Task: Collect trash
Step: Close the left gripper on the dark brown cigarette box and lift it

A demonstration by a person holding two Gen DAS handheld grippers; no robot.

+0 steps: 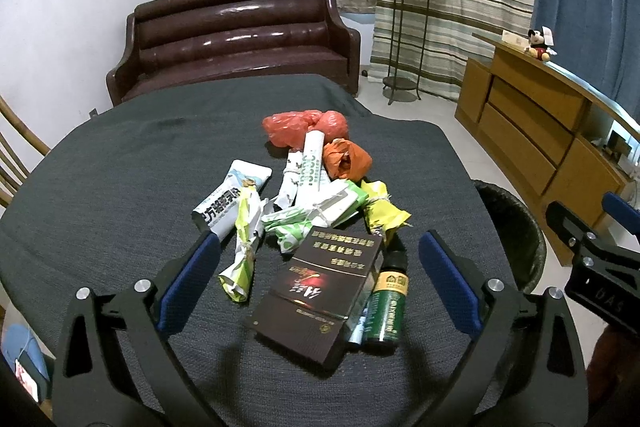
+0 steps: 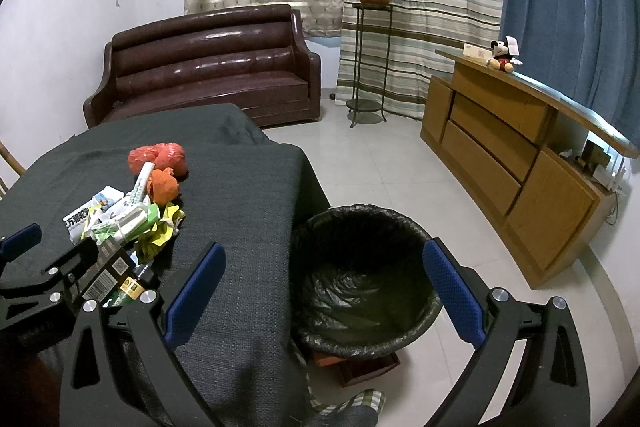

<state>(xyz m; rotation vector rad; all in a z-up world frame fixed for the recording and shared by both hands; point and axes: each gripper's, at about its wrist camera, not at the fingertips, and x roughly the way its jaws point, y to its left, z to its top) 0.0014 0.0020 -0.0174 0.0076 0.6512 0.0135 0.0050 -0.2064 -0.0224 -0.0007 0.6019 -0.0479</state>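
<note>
A heap of trash lies on the table's dark grey cloth [image 1: 120, 167]. In it are a dark brown box [image 1: 320, 291], a green bottle [image 1: 386, 307], a white pouch [image 1: 230, 199], green-and-white wrappers [image 1: 312, 211], a yellow wrapper [image 1: 384, 211], an orange wrapper [image 1: 346, 159] and a red plastic bag [image 1: 304, 127]. My left gripper [image 1: 320, 243] is open, its blue pads on either side of the box and bottle without touching them. My right gripper [image 2: 325, 249] is open and holds nothing. It hangs over the table's right edge and the black-lined trash bin [image 2: 360, 215] on the floor.
A brown leather sofa [image 1: 240, 39] stands behind the table. A metal plant stand [image 1: 408, 39] and a wooden cabinet [image 1: 532, 123] are at the right. A wooden chair [image 1: 12, 163] is at the left edge. Tiled floor [image 2: 380, 163] surrounds the bin.
</note>
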